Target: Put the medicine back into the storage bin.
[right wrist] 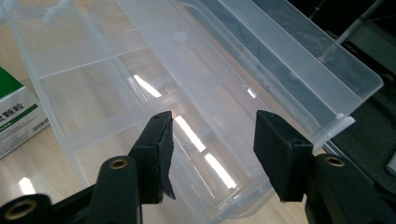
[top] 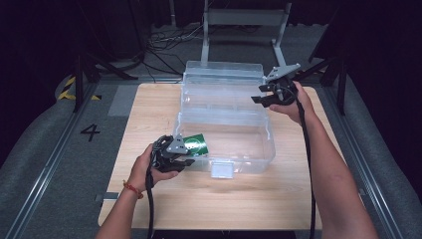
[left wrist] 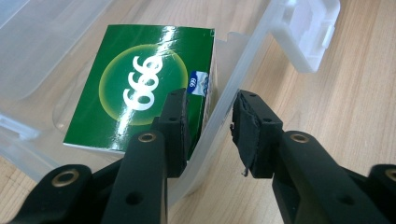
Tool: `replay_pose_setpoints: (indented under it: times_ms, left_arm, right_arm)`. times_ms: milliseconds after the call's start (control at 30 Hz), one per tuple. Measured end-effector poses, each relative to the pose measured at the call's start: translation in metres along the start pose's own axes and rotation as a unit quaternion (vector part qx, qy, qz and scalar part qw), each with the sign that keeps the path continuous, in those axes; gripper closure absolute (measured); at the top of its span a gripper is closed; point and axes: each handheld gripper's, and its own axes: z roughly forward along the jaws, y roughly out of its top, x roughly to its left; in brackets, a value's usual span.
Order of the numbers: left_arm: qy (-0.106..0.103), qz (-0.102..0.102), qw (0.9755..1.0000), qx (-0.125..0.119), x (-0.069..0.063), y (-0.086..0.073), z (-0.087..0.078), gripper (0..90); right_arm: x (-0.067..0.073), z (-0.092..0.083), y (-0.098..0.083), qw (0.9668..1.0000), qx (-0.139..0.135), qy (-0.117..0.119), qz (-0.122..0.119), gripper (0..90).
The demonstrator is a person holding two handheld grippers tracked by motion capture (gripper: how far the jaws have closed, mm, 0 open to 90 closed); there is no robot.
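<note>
Both black grippers, left gripper point(top: 185, 160) and right gripper point(top: 260, 94), carry grey triangular plates, brass rivets, black cables; red bracelet point(top: 132, 188) on left wrist.

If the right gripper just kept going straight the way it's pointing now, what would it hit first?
Most likely the clear plastic box: the right gripper is open and its jaws frame the box's transparent rim and inner tray. Depth through the clear plastic is hard to judge.
</note>
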Motion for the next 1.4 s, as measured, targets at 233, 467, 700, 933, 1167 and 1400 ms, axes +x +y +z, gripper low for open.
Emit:
replay_pose_setpoints:
  times_ms: [233,467,700,933,1167,1400]
  left_arm:
    - [-0.002,0.001,1.0000,0.001,0.000,0.000,0.000,66.6]
    - [-0.007,-0.001,1.0000,0.000,0.001,-0.001,0.000,67.1]
    - [-0.006,-0.003,1.0000,-0.001,0.001,-0.001,0.000,66.9]
    - [-0.007,-0.004,1.0000,-0.006,0.001,-0.002,0.000,66.9]
    - [-0.011,-0.004,0.9999,-0.007,0.002,-0.002,0.000,67.1]
    - [-0.011,-0.003,0.9999,-0.005,0.002,-0.002,0.000,67.2]
  right_arm:
    - [-0.003,0.013,0.007,0.9998,0.021,0.007,-0.002,51.6]
    - [-0.007,0.027,0.009,0.9990,0.045,0.010,-0.002,57.4]
    - [-0.010,0.034,0.012,0.9980,0.062,0.009,-0.002,65.3]
    - [-0.010,0.040,0.019,0.9953,0.086,0.022,-0.040,69.2]
    - [-0.007,0.042,0.023,0.9926,0.092,0.024,-0.076,73.2]
    - [-0.004,0.042,0.026,0.9907,0.099,0.023,-0.090,75.9]
